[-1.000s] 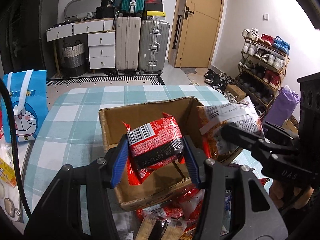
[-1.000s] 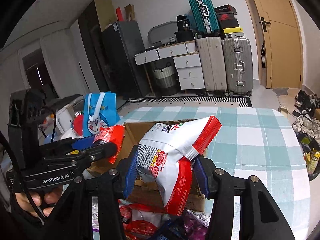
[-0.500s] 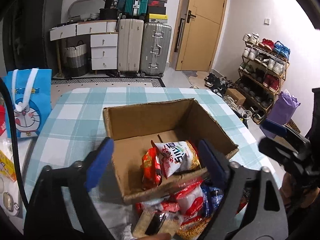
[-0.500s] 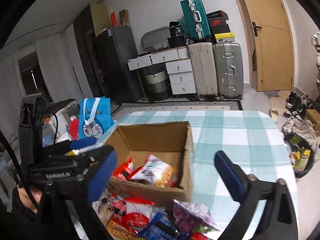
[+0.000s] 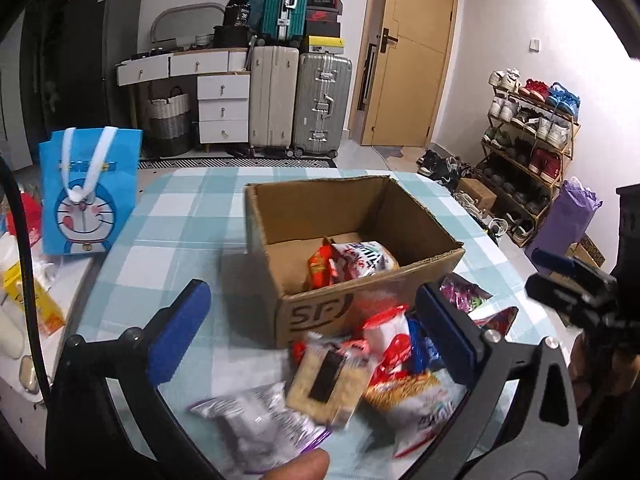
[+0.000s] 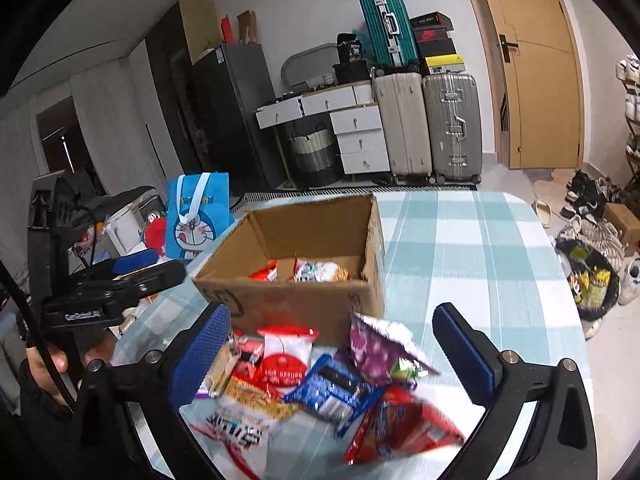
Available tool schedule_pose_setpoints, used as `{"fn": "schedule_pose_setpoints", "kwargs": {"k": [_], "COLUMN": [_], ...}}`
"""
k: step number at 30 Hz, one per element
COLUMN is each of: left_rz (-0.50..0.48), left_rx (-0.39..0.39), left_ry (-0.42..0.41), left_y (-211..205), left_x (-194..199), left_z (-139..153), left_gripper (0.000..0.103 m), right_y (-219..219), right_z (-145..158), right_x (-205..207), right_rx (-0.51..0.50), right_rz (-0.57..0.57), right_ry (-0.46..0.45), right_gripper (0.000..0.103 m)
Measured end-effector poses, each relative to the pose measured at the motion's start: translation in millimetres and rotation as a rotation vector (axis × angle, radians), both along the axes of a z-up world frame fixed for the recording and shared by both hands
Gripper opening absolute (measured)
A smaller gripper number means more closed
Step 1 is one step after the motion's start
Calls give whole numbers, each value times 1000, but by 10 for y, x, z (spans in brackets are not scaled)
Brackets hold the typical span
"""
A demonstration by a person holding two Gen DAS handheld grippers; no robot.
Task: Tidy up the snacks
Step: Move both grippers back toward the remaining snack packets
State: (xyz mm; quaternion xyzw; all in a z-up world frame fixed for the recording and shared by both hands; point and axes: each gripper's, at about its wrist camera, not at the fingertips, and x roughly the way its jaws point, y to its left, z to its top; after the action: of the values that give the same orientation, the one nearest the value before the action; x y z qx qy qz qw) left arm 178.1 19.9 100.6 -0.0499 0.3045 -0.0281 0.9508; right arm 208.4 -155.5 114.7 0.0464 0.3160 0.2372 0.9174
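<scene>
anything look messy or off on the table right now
Mostly the snack pile: packets lie jumbled and overlapping on the checked tablecloth in front of the cardboard box, not in it. Only two or so packets sit inside. The box's top edges look ragged, with no flaps showing. Nothing looks spilled.

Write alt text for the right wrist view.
The right hand-held gripper hangs open over a pile of snack packets on a checked tablecloth. Behind the pile, a cardboard box holds a few packets. The left hand-held gripper is at the left.
</scene>
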Motion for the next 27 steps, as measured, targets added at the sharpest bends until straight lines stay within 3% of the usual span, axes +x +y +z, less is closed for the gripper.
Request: {"fn": "schedule_pose_setpoints", "kwargs": {"k": [3,10,15,20,27], "left_rz": [28,117,154,160,156], "left_rx": [6,85,138,154,111], "left_ry": [-19,-97,-95,-58,17], "left_y": [189,728,1009,1089,1013], "left_x": [-167,-617,-863,-1051,-1085], "left_z": [131,621,778,697,385], "left_gripper": [102,102,102,102,102], "right_y": [-65,-527,-778,-903,-935], "right_z": [152,905,1203,1059,506], "right_x": [-81,-152,-269,-368,-447], "right_rx": [1,22,-33,-33,-58], "right_rz": [7,-37,-97,-115,-127], "right_ry": [-26,-152,-224,-176,-56], "right_gripper": [103,103,103,103,103]}}
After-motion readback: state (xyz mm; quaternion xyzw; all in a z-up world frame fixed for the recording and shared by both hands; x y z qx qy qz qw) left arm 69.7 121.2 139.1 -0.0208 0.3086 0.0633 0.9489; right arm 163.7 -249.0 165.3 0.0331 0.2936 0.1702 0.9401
